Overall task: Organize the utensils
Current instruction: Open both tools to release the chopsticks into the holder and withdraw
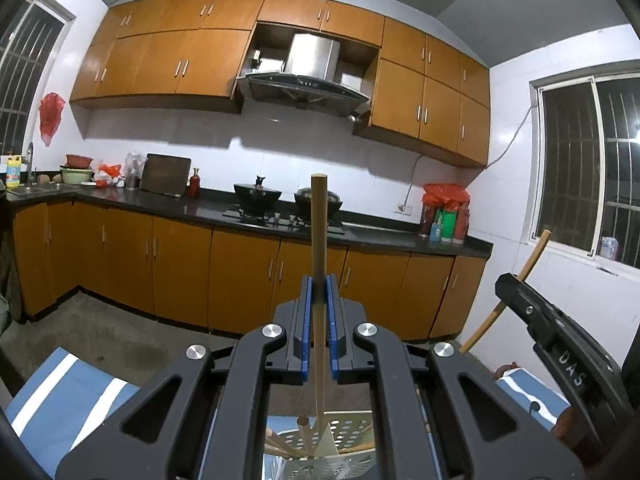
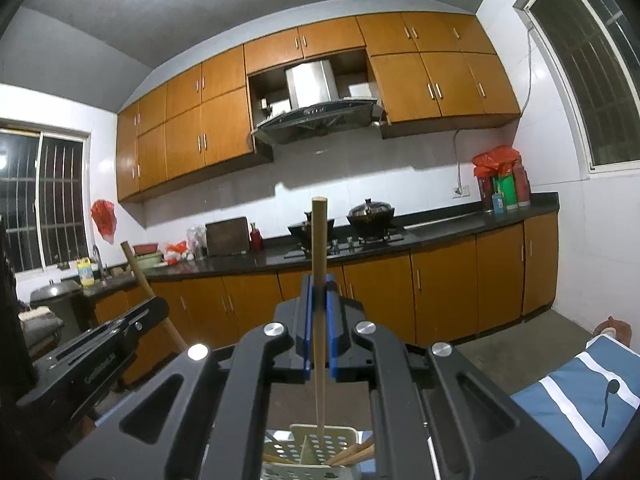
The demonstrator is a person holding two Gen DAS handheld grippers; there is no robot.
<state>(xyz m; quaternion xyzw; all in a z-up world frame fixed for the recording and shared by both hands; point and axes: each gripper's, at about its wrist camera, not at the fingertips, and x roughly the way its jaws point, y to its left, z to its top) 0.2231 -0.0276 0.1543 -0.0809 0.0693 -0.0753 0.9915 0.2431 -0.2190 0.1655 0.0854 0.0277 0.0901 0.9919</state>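
In the left wrist view my left gripper [image 1: 319, 280] is shut on a wooden chopstick [image 1: 319, 220] that stands upright between the blue pads. Its lower end hangs over a pale perforated utensil holder [image 1: 352, 432], which has more chopsticks [image 1: 304, 436] in it. In the right wrist view my right gripper [image 2: 319, 280] is likewise shut on an upright chopstick [image 2: 319, 240], whose tip reaches into the holder [image 2: 344, 436]. Each view shows the other gripper at its side with a tilted chopstick: the right gripper [image 1: 505, 280] and the left gripper [image 2: 160, 304].
A black kitchen counter [image 1: 208, 208] with a stove and two woks [image 1: 256, 196] runs across the room over orange cabinets. Blue-and-white striped cloth [image 1: 68, 392] lies on either side of the holder. Windows [image 1: 588, 168] flank the room.
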